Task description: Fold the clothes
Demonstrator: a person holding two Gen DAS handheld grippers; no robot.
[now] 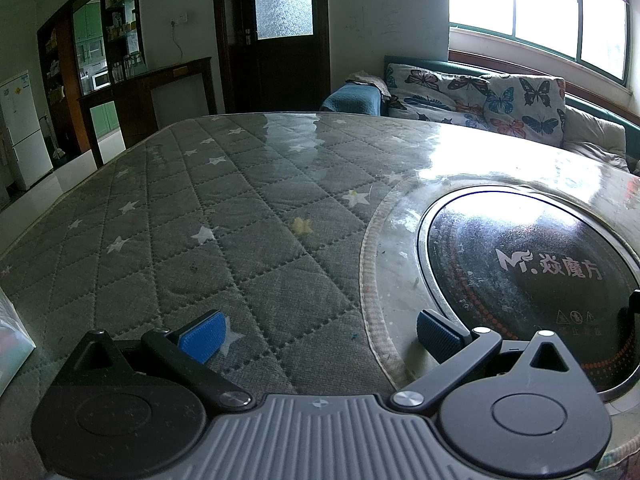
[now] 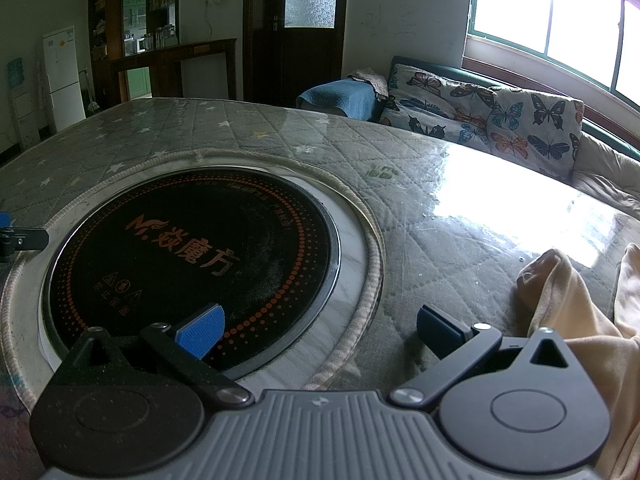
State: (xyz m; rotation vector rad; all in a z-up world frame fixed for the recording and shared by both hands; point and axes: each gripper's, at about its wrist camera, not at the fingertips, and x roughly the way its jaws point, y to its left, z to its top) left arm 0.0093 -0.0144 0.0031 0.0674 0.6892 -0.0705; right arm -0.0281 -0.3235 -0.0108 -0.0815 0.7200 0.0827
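Left gripper (image 1: 320, 330) agape, right gripper (image 2: 320, 330) agape, peach garment (image 2: 580, 312) cropped

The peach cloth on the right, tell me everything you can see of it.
The peach cloth shows only in the right wrist view, at the lower right edge. It looks like soft, thin fabric, pale peach, crumpled into loose folds, one fold raised in a rounded hump. It lies on the quilted table cover under its shiny clear sheet and runs out of frame, so what garment it is cannot be told. The right gripper is open beside it; whether they touch is unclear.
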